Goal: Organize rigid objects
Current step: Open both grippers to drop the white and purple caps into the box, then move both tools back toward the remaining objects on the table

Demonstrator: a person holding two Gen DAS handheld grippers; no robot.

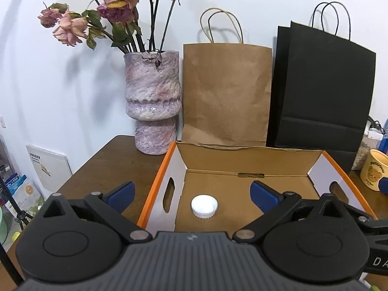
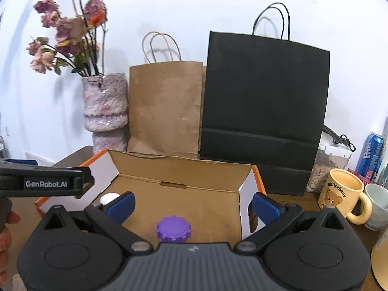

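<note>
- Caps are the task's things: a white cap (image 1: 204, 206) with a ribbed rim and a purple cap (image 2: 173, 229) with a notched, gear-like edge, both flat on the floor of the cardboard box (image 1: 252, 167).
- Within the box, the white cap sits near its left wall by the handle slot; the purple cap sits toward its near edge, well apart from the white one.
- Readable writing: "GenRobot.AI" on the left claw's side in the right wrist view, and "Butterbear" on the yellow mug (image 2: 342, 195) right of the box.
- Left claw (image 1: 192, 189) is spread wide and empty above the box.
- Right claw (image 2: 193, 205) is likewise spread, gripping nothing.
- Box stands on the tabletop (image 1: 101, 169), orange-edged, white-walled.
</note>
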